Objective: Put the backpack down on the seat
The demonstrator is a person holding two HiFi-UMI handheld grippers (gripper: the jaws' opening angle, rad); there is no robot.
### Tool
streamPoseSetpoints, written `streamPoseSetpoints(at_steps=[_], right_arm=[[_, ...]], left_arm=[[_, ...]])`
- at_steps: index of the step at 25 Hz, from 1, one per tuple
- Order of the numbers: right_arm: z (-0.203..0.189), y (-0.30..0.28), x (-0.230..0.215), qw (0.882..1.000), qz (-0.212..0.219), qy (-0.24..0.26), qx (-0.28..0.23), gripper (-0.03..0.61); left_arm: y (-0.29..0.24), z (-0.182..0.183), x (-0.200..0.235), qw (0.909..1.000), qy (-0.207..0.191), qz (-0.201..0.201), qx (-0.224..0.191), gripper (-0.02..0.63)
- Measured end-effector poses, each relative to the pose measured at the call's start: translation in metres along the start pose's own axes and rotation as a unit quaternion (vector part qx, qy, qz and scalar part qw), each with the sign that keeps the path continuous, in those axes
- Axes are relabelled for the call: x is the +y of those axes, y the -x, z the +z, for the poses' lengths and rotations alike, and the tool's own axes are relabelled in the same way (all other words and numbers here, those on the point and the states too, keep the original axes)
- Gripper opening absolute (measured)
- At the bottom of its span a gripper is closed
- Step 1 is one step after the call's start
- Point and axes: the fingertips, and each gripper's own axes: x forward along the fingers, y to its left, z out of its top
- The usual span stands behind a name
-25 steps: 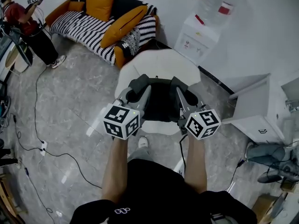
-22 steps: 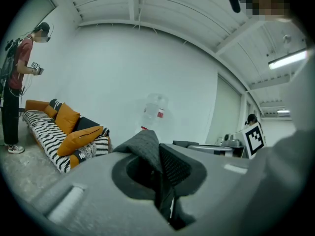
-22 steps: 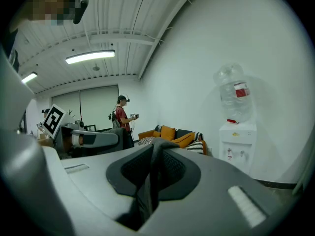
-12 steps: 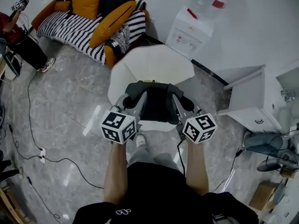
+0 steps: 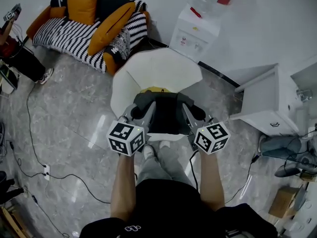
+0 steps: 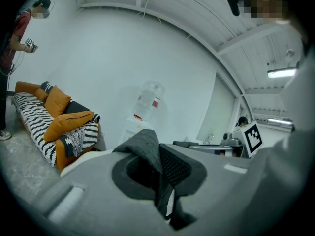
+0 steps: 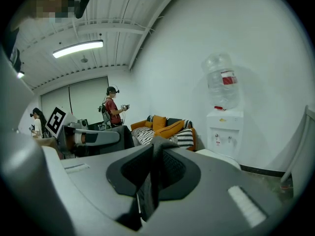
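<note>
A dark grey backpack (image 5: pixel 167 114) hangs over the front half of the white seat (image 5: pixel 157 69); whether it touches the seat I cannot tell. My left gripper (image 5: pixel 140 104) is shut on the backpack's left strap (image 6: pixel 145 146), and grey fabric bunches up between its jaws. At the other side my right gripper (image 5: pixel 192 109) is shut on the right strap (image 7: pixel 156 167), which stands as a thin fold between the pads. A yellow patch (image 5: pixel 155 89) shows just beyond the backpack's top. In the left gripper view the seat's pale rim (image 6: pixel 81 158) lies low at the left.
Behind the seat stand a striped sofa with orange cushions (image 5: pixel 86 21) and a water dispenser (image 5: pixel 196 26). A white cabinet (image 5: pixel 267 105) is at the right. Cables (image 5: pixel 34 148) trail over the grey floor at the left, where a person (image 5: pixel 15 48) stands.
Both grippers and the backpack have sunk lower over the seat. The grip on both straps is unchanged.
</note>
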Motion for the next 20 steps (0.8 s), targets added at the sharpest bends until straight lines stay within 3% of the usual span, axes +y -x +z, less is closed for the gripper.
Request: streamPoseSetpoints(at_steps=[12,20], right_arm=[[-0.055,-0.036,-0.055,1.0,0.006,-0.012,0.015,0.037],[-0.086,-0.077,-0.085,1.0,0.016,-0.008,0.02,0.037]], left_arm=[[-0.065,-0.048,0.033,0.9991,-0.014,-0.006,0.038,0.031],[-0.103,-0.076,0.078,0.9988,-0.012,0.013,0.046,0.031]])
